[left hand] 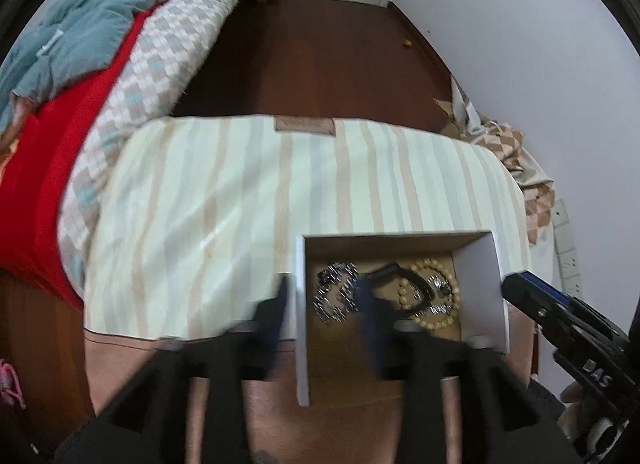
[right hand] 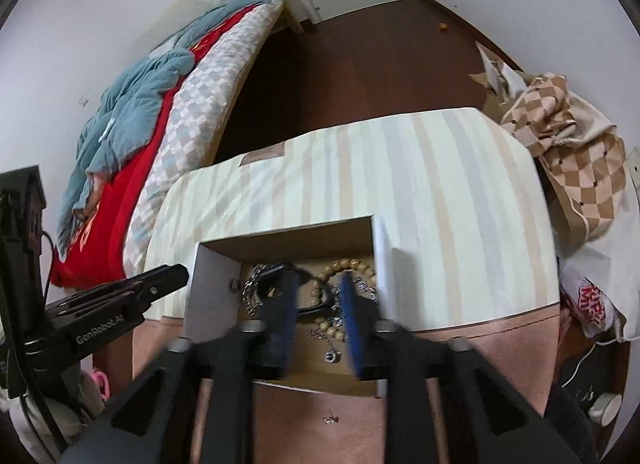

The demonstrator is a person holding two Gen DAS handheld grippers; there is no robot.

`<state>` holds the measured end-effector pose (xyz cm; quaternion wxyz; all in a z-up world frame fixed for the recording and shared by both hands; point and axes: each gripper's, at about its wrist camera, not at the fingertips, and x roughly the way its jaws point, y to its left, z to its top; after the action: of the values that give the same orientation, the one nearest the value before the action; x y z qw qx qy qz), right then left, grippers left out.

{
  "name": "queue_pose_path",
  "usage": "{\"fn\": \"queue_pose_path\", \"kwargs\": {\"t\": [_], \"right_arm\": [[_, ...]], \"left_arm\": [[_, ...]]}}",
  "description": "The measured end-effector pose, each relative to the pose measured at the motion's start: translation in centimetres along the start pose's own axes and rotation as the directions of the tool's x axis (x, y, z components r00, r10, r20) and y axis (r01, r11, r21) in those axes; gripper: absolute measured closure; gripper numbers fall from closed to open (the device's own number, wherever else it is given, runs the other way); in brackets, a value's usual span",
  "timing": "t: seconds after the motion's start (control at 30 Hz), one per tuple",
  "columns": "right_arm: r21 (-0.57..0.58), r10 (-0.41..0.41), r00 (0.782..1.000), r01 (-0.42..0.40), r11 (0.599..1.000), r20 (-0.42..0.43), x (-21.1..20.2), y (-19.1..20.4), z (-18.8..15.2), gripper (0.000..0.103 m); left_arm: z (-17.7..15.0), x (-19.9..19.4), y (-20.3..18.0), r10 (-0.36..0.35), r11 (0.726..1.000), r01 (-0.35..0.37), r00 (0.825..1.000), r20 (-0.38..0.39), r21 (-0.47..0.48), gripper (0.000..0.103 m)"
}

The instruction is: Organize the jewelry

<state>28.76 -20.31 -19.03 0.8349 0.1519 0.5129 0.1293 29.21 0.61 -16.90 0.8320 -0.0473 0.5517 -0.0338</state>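
A white open box (left hand: 482, 248) (right hand: 208, 284) stands on the striped tablecloth near the table's front edge. Inside lie a beige bead bracelet (left hand: 430, 264) (right hand: 348, 264), a silver chain (left hand: 336, 292) (right hand: 252, 292), a black band (left hand: 396, 270) (right hand: 316, 310) and small silver pieces. My left gripper (left hand: 324, 296) is open, its jaws straddling the box's left wall. My right gripper (right hand: 318, 304) is open, held over the box's inside, empty. A small silver piece (right hand: 331, 420) lies on the pink cloth in front of the box.
The table (left hand: 224, 192) (right hand: 460, 184) carries a striped cloth with a pink border. A bed with red and teal bedding (left hand: 72, 64) (right hand: 132, 116) stands to the left. A checkered bag (right hand: 576, 160) and a printed plastic bag (right hand: 592, 304) lie at the right. Dark wooden floor lies beyond.
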Motion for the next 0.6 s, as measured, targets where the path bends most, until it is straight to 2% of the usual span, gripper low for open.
{"fn": "queue_pose_path", "kwargs": {"t": [0.03, 0.2, 0.23, 0.27, 0.3, 0.37, 0.43, 0.47, 0.53, 0.6], "right_arm": [[0.007, 0.003, 1.0, -0.003, 1.0, 0.004, -0.2, -0.2, 0.1, 0.063], [-0.001, -0.052, 0.998, 0.052, 0.999, 0.019, -1.9, -0.3, -0.1, 0.062], [-0.01, -0.081, 0.997, 0.081, 0.997, 0.019, -2.2, -0.2, -0.2, 0.055], [-0.018, -0.1, 0.995, 0.101, 0.995, 0.02, -2.4, -0.1, -0.3, 0.047], [-0.031, -0.129, 0.991, 0.129, 0.991, 0.021, -2.7, 0.2, -0.5, 0.042], [-0.06, -0.2, 0.98, 0.201, 0.978, 0.015, -2.9, 0.7, -1.0, 0.022], [-0.09, -0.262, 0.965, 0.262, 0.961, 0.013, -3.1, 1.3, -1.5, 0.012], [-0.098, -0.278, 0.961, 0.277, 0.956, 0.007, -3.2, 1.5, -1.8, 0.008], [-0.107, -0.301, 0.954, 0.299, 0.948, -0.002, -3.4, 1.9, -2.4, 0.002], [-0.116, -0.327, 0.945, 0.325, 0.939, 0.001, -3.8, 2.2, -3.0, 0.001]], "left_arm": [[0.1, -0.2, 0.1, 0.007, 1.0, -0.007, 1.0, 0.011, -0.003, 0.033], [-0.1, -1.6, 0.9, 0.057, 0.998, -0.057, 0.998, 0.04, -0.014, 0.031], [-0.3, -1.8, 1.0, 0.07, 0.997, -0.07, 0.997, 0.045, -0.016, 0.026], [-0.5, -2.0, 1.2, 0.085, 0.996, -0.085, 0.995, 0.047, -0.016, 0.017], [-0.7, -2.1, 1.3, 0.098, 0.995, -0.097, 0.994, 0.049, -0.017, 0.013], [-1.3, -2.3, 1.4, 0.125, 0.992, -0.124, 0.991, 0.05, -0.013, 0.009], [-2.1, -2.4, 1.6, 0.151, 0.988, -0.151, 0.988, 0.042, -0.008, 0.006], [-2.6, -2.6, 1.7, 0.154, 0.988, -0.154, 0.987, 0.042, -0.009, 0.002], [-3.2, -3.1, 1.8, 0.159, 0.987, -0.159, 0.986, 0.047, -0.013, 0.001], [-4.0, -4.0, 1.7, 0.166, 0.986, -0.166, 0.984, 0.06, -0.01, 0.001]]}}
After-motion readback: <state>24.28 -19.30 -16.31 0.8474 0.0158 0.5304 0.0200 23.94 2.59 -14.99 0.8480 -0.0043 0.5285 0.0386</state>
